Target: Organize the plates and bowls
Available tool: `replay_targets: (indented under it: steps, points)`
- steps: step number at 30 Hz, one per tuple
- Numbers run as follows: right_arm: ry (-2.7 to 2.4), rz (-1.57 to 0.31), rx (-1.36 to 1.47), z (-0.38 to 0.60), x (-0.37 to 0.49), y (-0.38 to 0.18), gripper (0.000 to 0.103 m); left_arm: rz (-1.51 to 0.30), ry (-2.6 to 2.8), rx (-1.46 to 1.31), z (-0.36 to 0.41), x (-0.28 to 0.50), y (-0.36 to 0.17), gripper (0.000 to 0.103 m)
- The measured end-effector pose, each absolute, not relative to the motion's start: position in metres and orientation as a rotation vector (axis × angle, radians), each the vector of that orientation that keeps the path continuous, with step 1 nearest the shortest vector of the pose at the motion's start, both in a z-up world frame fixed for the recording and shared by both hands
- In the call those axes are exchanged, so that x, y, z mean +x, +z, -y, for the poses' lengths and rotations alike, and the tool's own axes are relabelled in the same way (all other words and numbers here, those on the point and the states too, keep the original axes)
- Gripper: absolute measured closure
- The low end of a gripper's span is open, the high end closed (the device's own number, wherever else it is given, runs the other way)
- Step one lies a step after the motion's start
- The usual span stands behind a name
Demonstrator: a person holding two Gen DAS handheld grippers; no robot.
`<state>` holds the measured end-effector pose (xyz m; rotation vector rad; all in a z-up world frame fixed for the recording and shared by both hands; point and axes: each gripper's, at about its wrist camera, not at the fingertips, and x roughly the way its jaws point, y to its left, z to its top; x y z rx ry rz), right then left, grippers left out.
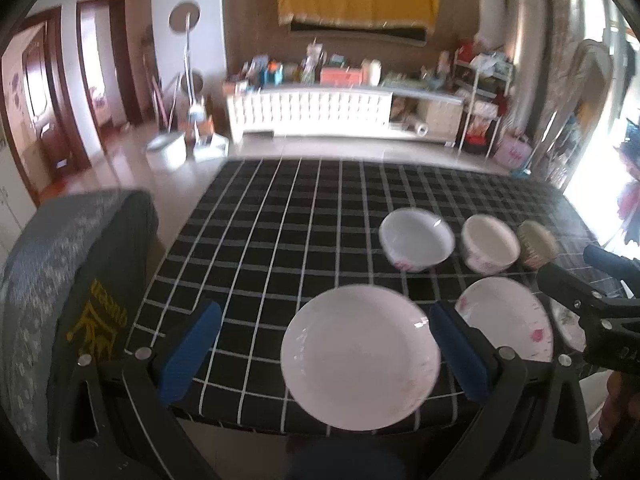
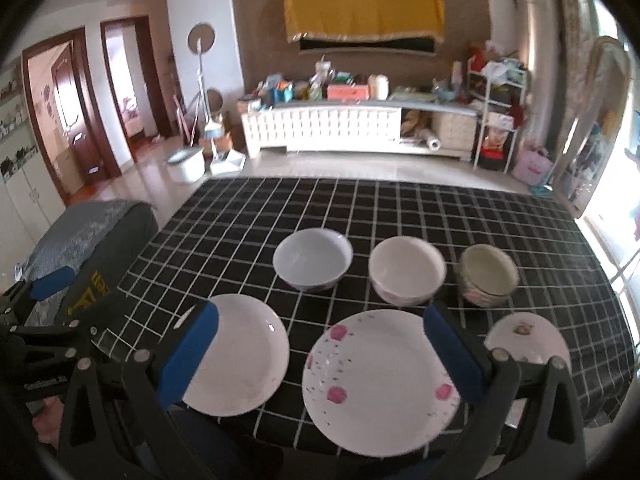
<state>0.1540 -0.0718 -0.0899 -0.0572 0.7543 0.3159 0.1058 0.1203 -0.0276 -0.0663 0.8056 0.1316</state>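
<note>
Left gripper (image 1: 326,348): black plastic frame with two blue padded fingers, jaws spread wide apart, nothing between them gripped.
Left gripper pose: pointing forward and slightly downward, hovering, both pads level with each other.
Left gripper from the right wrist view (image 2: 40,308): at the far left edge, one blue pad tip and black linkage visible.
Right gripper (image 2: 320,352): same black frame with blue padded fingers, jaws spread wide, holding nothing.
Right gripper pose: aimed forward and down, fingers level.
Right gripper from the left wrist view (image 1: 592,300): black frame at the right edge, fingertips hard to make out.
Hand (image 1: 618,408): partly visible under that frame, blurred.
</note>
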Motion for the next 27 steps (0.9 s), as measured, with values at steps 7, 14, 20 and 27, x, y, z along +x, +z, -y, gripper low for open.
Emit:
replay_targets:
  steps: [7, 14, 20, 27]
  points:
    - [0.391, -0.923, -0.106, 0.039, 0.195, -0.143, 0.016, -0.953, 0.156, -0.123, -0.148, 0.133, -0.079, 0.02]
    - [0.46, -1.071, -0.116, 0.024, 0.213, -0.193, 0.035, -1.097, 0.167, -0.184, -0.167, 0.15, -0.128, 0.042]
    - [0.492, -1.113, -0.13, 0.019, 0.218, -0.214, 0.056, -1.179, 0.156, -0.2, -0.168, 0.157, -0.156, 0.074]
    - [0.51, -1.147, -0.131, 0.016, 0.221, -0.233, 0.064, -1.216, 0.165, -0.217, -0.173, 0.153, -0.169, 0.074]
